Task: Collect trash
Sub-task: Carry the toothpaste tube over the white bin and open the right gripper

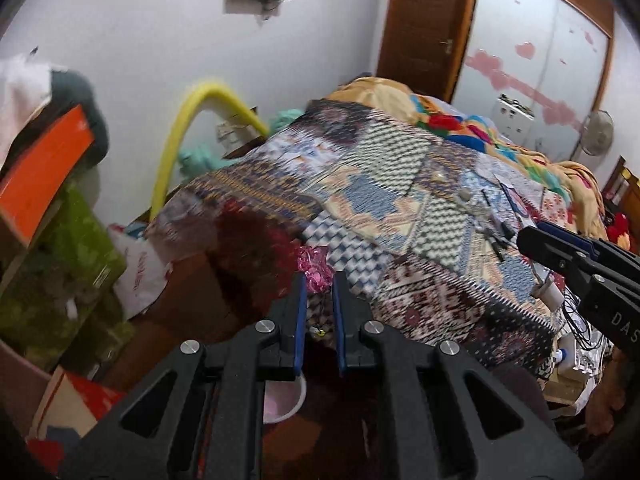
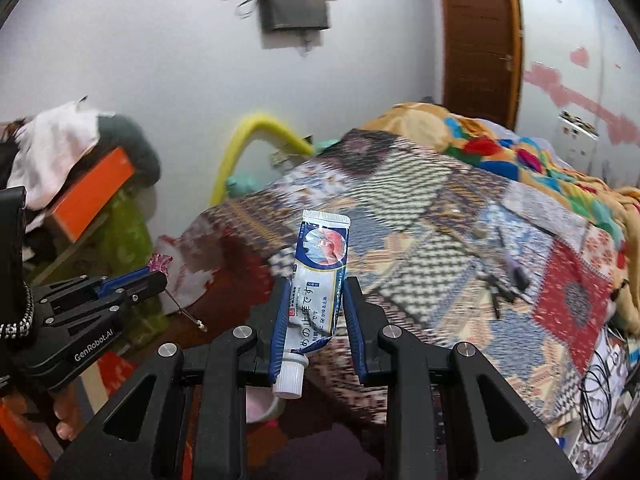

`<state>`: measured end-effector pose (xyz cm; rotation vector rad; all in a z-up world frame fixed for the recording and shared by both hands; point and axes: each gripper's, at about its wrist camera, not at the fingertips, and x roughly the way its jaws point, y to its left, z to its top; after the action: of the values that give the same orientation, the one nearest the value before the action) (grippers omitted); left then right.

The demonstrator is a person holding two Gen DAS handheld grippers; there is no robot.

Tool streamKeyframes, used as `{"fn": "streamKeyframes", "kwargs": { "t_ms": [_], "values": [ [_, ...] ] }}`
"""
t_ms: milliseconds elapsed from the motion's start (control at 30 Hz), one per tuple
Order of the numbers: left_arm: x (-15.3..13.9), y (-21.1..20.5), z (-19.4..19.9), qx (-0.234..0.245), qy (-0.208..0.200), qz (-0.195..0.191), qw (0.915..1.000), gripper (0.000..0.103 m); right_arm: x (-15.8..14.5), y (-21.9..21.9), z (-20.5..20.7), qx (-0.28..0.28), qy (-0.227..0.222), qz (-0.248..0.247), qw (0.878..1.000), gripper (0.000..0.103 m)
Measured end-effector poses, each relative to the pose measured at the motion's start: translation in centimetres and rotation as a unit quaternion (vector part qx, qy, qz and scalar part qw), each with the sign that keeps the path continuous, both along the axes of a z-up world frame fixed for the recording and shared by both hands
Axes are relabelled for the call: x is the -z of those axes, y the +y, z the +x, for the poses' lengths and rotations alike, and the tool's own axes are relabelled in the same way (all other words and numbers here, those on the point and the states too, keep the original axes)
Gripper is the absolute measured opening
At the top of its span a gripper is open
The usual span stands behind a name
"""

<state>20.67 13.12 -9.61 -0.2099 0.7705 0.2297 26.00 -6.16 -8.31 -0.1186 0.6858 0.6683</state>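
Tube [image 2: 318,280] of ointment, white cap at 6 o'clock and crimped end at 12, sits pinched between the narrowly parted jaws of the right gripper [image 2: 314,312], held above the patterned bedspread [image 2: 460,208]; the body looks creased and held mostly along one edge, so a quick swing could let it twist out and drop onto the cluttered floor. Left gripper [image 1: 319,304], almost fully closed, pinches a pink foil wrapper [image 1: 316,266] by a thin corner at its 12 o'clock, which could tear or slip free.
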Motion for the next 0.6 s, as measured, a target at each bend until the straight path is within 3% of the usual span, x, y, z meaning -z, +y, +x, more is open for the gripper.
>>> {"fn": "streamKeyframes", "kwargs": {
  "t_ms": [267, 600],
  "values": [
    [4.6, 3.8, -3.0, -0.045, 0.047, -0.018, 0.9978, 0.011, 3.0, 5.9, -1.5, -0.054, 0.033, -0.026, 0.998, 0.025],
    [12.1, 7.6, -3.4, -0.08, 0.124, -0.066, 0.9869, 0.011, 10.7, 12.8, -1.4, -0.106, 0.081, -0.117, 0.984, 0.025]
  ]
}}
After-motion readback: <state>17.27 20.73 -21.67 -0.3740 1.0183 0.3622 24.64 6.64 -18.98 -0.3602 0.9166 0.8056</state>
